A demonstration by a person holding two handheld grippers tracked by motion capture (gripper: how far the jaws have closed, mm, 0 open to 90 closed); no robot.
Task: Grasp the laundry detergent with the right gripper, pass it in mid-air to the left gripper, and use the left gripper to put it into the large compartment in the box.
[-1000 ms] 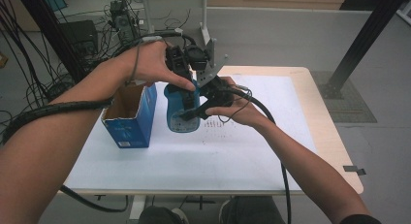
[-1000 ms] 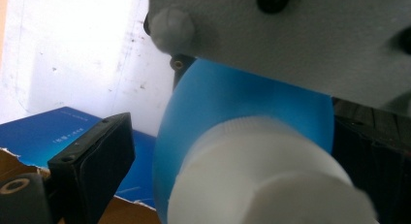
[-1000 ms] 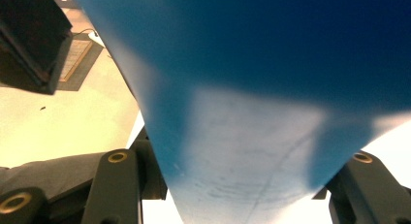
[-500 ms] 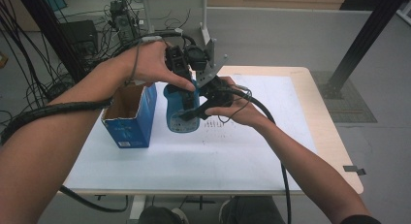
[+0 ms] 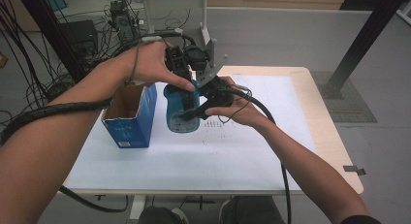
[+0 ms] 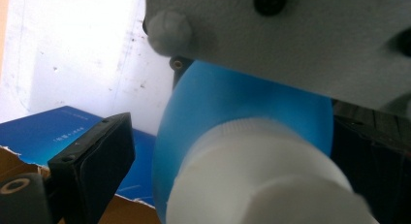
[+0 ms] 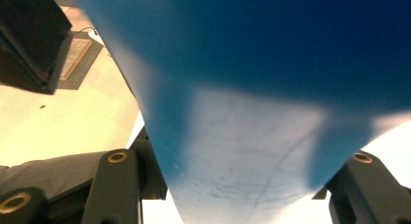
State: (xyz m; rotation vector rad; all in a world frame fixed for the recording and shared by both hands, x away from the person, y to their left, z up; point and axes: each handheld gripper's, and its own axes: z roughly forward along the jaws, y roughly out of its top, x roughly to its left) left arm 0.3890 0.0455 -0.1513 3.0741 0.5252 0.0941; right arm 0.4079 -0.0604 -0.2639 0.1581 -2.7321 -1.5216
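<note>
A blue bottle point(image 5: 180, 118) with a white cap point(image 6: 252, 180) stands upright just above the white sheet. My right gripper point(image 5: 192, 115) comes in from the right and is shut on the bottle's body point(image 7: 252, 112), one finger point(image 7: 118, 185) on each side. My left gripper point(image 5: 187, 90) reaches down from above over the bottle's top. In the left gripper view the cap sits deep between the jaws, and a gap shows between the left finger point(image 6: 92, 166) and the cap.
An open-topped blue carton point(image 5: 128, 118) stands just left of the bottle. A white sheet point(image 5: 242, 151) covers most of the wooden table point(image 5: 334, 151). Cables trail from both grippers, and cable clutter lies on the floor beyond the table's far left.
</note>
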